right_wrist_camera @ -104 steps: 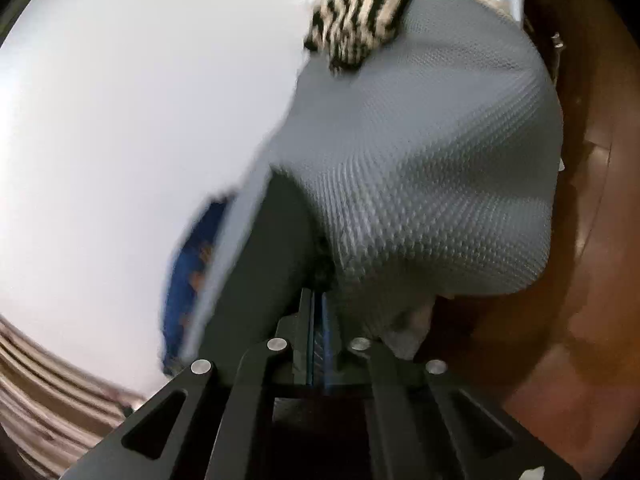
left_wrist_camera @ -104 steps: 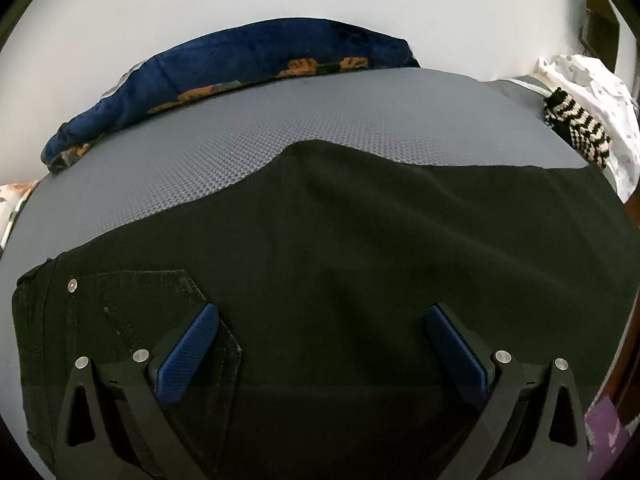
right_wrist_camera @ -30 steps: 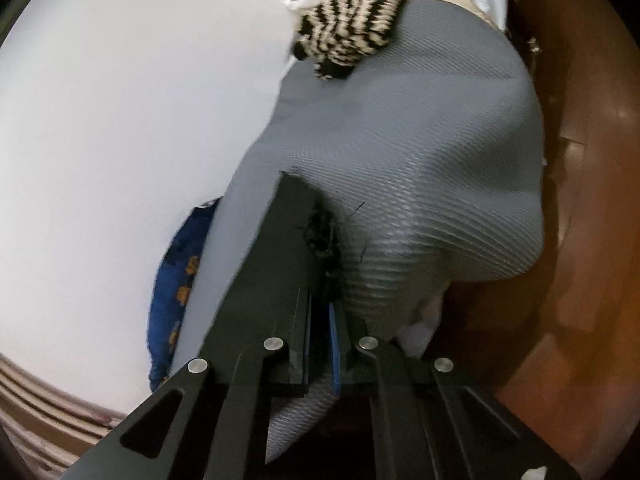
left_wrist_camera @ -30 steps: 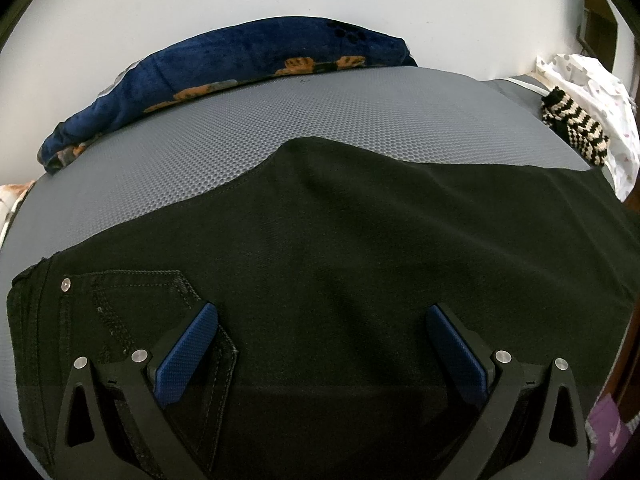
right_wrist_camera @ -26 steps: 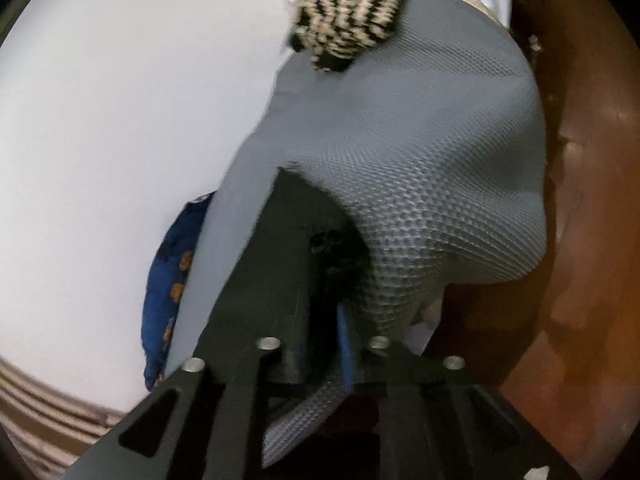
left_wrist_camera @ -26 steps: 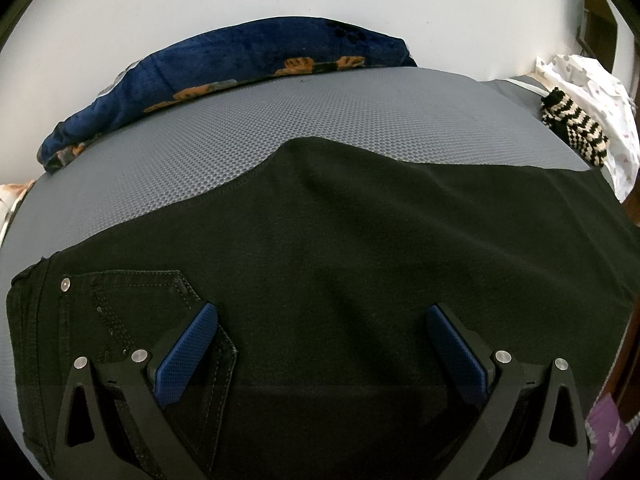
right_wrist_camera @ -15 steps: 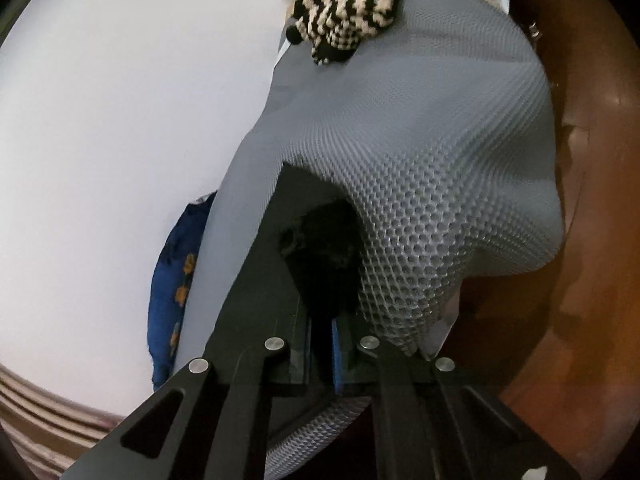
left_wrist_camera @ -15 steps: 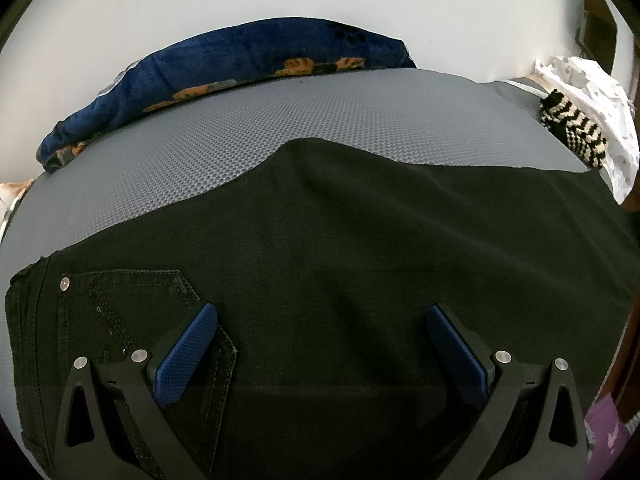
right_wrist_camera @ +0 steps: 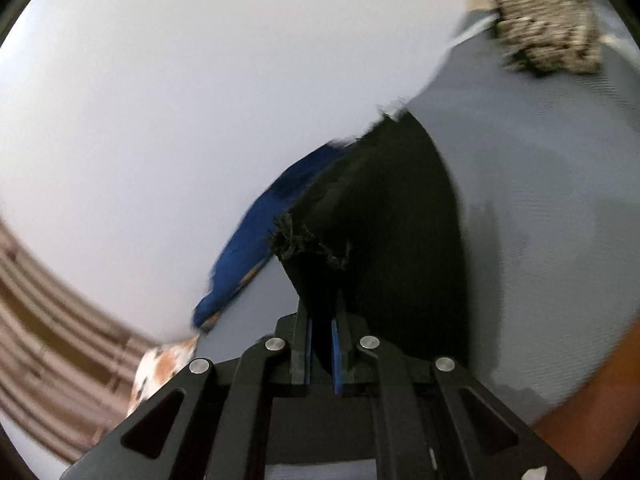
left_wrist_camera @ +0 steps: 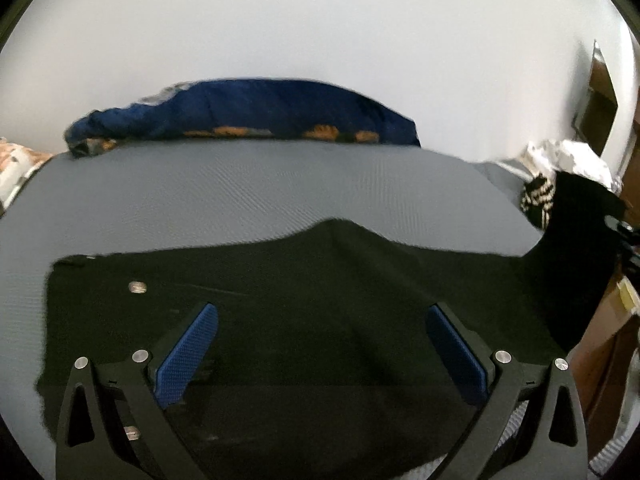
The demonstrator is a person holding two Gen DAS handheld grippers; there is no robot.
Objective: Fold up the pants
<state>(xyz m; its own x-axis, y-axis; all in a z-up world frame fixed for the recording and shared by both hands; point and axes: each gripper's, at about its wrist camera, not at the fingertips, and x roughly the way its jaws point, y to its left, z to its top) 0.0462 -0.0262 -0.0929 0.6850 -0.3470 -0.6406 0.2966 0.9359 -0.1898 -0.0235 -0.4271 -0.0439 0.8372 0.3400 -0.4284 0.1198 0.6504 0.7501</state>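
Black pants (left_wrist_camera: 280,272) lie across a grey mattress (left_wrist_camera: 240,192), with a rivet of the waist part (left_wrist_camera: 138,287) at the left. My left gripper (left_wrist_camera: 322,312) hovers over the waist part, its blue pads wide apart with nothing clamped. The leg end (left_wrist_camera: 576,232) at the right stands lifted off the mattress. In the right wrist view my right gripper (right_wrist_camera: 320,320) is shut on that leg near its frayed hem (right_wrist_camera: 304,240), and the black cloth (right_wrist_camera: 392,220) hangs down from it to the mattress (right_wrist_camera: 540,200).
A blue blanket with orange prints (left_wrist_camera: 248,112) lies along the white wall at the back. A black-and-cream striped knit (left_wrist_camera: 536,196) and a white cloth (left_wrist_camera: 568,160) sit at the far right corner. A cardboard box (left_wrist_camera: 612,320) and wooden floor (right_wrist_camera: 592,400) border the mattress.
My right gripper has raised the leg end off the mattress edge and swung it inward. The left gripper has risen and pulled back, so the pants look smaller and lower.
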